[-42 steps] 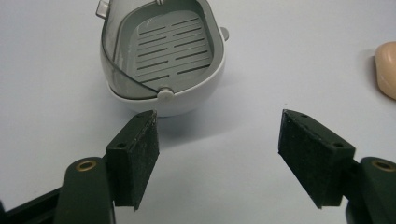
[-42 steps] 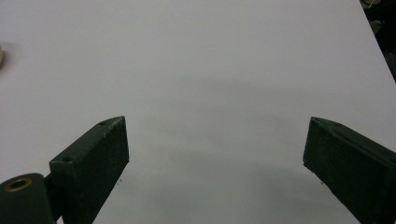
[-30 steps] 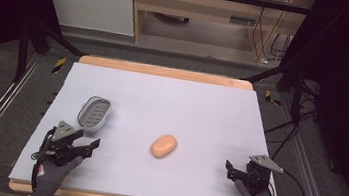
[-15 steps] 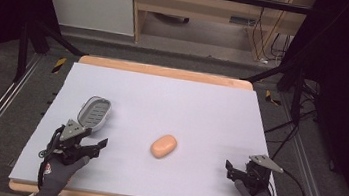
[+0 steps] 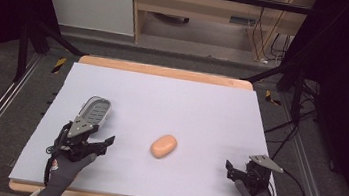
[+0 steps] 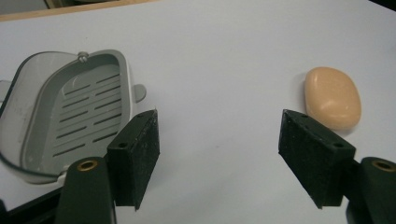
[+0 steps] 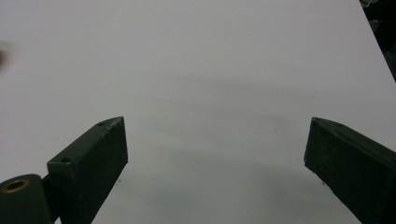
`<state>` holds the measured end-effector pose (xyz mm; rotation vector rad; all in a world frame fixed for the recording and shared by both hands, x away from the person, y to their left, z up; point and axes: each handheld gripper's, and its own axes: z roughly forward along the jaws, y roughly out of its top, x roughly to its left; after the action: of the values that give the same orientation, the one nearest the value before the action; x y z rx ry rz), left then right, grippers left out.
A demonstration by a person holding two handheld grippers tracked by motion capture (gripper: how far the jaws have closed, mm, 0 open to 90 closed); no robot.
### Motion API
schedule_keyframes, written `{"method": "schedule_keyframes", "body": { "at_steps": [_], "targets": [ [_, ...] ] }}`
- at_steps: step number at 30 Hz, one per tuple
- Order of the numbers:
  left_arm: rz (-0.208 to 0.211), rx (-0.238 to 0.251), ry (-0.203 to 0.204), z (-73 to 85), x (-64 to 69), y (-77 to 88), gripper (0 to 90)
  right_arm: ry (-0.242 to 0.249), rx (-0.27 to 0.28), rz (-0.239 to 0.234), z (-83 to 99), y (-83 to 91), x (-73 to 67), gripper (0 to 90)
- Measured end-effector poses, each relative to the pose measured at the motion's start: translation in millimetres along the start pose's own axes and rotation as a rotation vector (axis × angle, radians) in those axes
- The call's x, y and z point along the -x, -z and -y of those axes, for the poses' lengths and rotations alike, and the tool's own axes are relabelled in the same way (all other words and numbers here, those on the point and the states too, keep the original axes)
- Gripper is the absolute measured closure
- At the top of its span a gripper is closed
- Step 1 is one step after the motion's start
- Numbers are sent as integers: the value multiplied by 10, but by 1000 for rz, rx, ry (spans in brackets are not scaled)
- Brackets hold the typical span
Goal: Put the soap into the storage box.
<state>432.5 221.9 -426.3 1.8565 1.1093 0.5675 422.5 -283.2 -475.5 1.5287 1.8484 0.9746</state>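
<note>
The soap [image 5: 163,146] lies flat on the white worktop [image 5: 187,104], near the middle and a bit toward the near edge. It is a small, smooth, peach-colored bar with round corners. It looks hard and light, so it should not bend or break when squeezed. But soap is slippery, and the round edges could make it pop out of a grip. The best place to hold it is probably across its two long flat sides, right at the middle, with the pads pressing evenly.

The soap dish [image 5: 94,111] sits to the left of the soap, well apart from it. It is gray, with slots in its floor and a raised rim. It looks like stiff, light plastic.

The left gripper [image 5: 101,144] is just on the near side of the dish, and it points toward the soap. Its jaws stand wide and hold nothing. In the left gripper view, the soap [image 6: 332,97] lies just past the right jaw, not between the two.

The right gripper [image 5: 234,170] rests far off at the near right. Its jaws are wide too, with only bare worktop between them.
</note>
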Motion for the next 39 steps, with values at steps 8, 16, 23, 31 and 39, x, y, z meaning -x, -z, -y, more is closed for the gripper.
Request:
{"method": "schedule_keyframes", "body": {
  "at_steps": [8,16,23,31,39],
  "targets": [
    [22,13,-12,-127,118,-80,281,4,-3,-1,-1,-6,-4,64],
    [46,21,-21,-221,225,-148,279,1,-3,-2,-3,-8,-3,63],
    [66,26,-26,-291,319,-220,274,6,-5,-2,-6,-7,-8,63],
    [85,20,-40,-350,416,-321,269,7,-2,-5,-8,-7,-16,63],
    [106,5,-62,-406,522,-421,264,9,2,-12,-12,-1,-25,63]
  ]
}}
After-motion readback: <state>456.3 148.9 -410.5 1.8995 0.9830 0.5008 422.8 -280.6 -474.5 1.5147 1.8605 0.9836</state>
